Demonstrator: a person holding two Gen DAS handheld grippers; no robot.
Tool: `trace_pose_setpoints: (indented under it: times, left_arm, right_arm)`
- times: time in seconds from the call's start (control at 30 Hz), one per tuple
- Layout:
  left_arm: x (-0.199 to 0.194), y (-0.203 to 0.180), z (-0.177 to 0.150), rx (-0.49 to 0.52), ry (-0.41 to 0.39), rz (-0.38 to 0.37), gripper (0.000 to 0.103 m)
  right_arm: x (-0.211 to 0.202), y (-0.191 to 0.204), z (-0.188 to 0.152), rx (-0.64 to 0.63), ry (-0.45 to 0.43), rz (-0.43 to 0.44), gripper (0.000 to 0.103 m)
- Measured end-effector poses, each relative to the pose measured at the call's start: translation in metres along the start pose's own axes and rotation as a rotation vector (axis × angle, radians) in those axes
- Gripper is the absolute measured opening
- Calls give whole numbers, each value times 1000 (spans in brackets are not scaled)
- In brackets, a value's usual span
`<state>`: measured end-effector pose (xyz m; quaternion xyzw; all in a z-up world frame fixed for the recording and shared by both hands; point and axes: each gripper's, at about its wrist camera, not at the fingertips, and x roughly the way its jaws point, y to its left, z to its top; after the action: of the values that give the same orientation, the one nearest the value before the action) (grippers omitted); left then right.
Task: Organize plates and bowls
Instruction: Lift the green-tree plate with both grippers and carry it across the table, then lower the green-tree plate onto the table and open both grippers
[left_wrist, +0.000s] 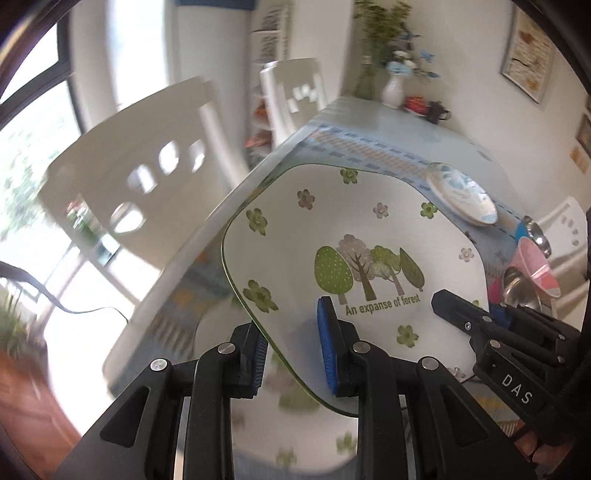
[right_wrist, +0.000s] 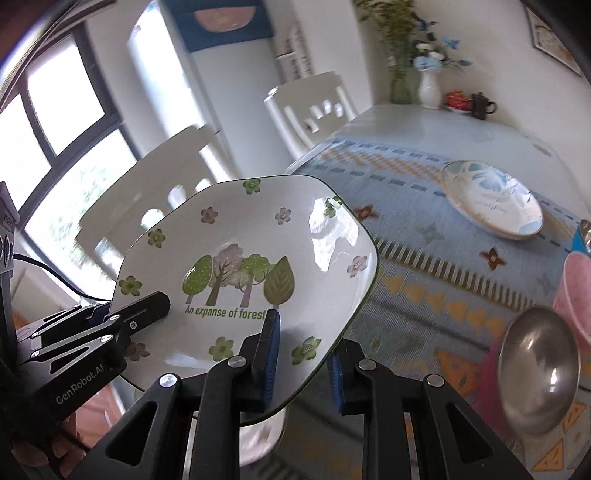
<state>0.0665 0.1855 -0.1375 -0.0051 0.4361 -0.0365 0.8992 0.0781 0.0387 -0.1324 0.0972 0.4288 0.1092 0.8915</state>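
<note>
The forest plate (left_wrist: 354, 236) carries the printed caption "An expanse of forest" beneath its tree motif. In the left wrist view the right tool (left_wrist: 476, 314) reads "DAS"; in the right wrist view the left tool (right_wrist: 122, 314) reads "GenRobot.AI".

Each camera rides just behind its own claw, looking forward along the fingers, very close to the square white forest-print plate (left_wrist: 354, 258) (right_wrist: 243, 273). The left view faces it from the plate's left edge, the right view from its right. Both share the blue patterned worktop (left_wrist: 369, 147) (right_wrist: 424, 266) beyond.
</note>
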Motion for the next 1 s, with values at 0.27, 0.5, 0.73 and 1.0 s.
trace_pose_setpoints:
  times: [0.27,0.5,0.73,1.0]
  left_arm:
    - [-9,20,-48,-88,41,92,23]
    - [3,32,-64,-141,84,96,24]
    - [10,35,-74,-162,123,88,24]
    - [12,35,-74,-145,130,91,24]
  right_arm:
    - [9,23,-43,-61,83,89,22]
    - [28,34,-55,-114,125,98,22]
    - [39,36,-61,-134,166,85,22]
    - [46,37,-62,-130,176,82,22]
